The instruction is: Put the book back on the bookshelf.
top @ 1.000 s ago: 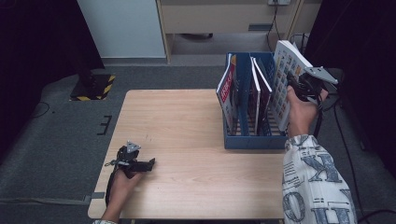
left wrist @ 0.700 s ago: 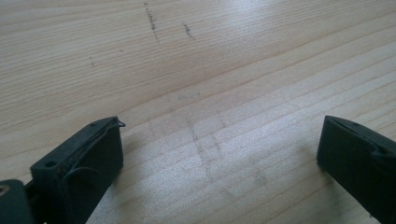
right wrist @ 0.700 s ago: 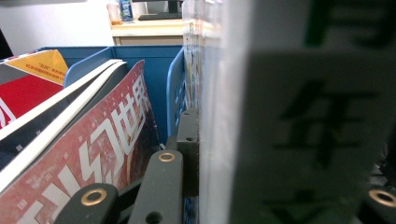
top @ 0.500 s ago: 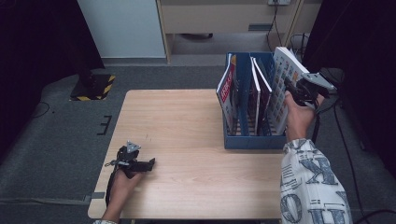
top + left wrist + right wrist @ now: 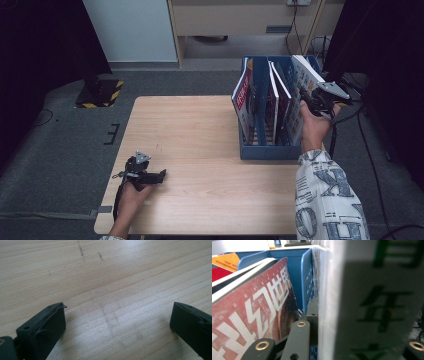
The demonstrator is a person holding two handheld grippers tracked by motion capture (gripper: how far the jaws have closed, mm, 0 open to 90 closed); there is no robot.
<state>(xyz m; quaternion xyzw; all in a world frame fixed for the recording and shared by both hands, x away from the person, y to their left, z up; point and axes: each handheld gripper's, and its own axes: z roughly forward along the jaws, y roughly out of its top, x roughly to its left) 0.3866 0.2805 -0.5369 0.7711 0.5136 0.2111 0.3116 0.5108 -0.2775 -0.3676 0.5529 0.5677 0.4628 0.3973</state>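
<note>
A blue file rack (image 5: 270, 150) stands on the right side of the wooden table (image 5: 200, 125), with several magazines upright in its slots. My right gripper (image 5: 312, 97) is shut on a white magazine (image 5: 306, 75), held tilted at the rack's rightmost slot with its lower part inside. In the right gripper view one black finger (image 5: 312, 315) presses flat against the white magazine (image 5: 367, 302), beside a red-covered magazine (image 5: 257, 315). My left gripper (image 5: 161, 175) lies on the table near the front left. Its jaws stand wide apart over bare wood (image 5: 117, 315).
Blue dividers (image 5: 308, 277) separate the rack's slots. A cable trails from the right gripper off the table's right edge. Dark carpet surrounds the table, and a pale cabinet (image 5: 132, 30) stands behind it.
My right hand has sunk a little, taking the white magazine lower into the rack. The left hand and its gripper have stayed where they were.
</note>
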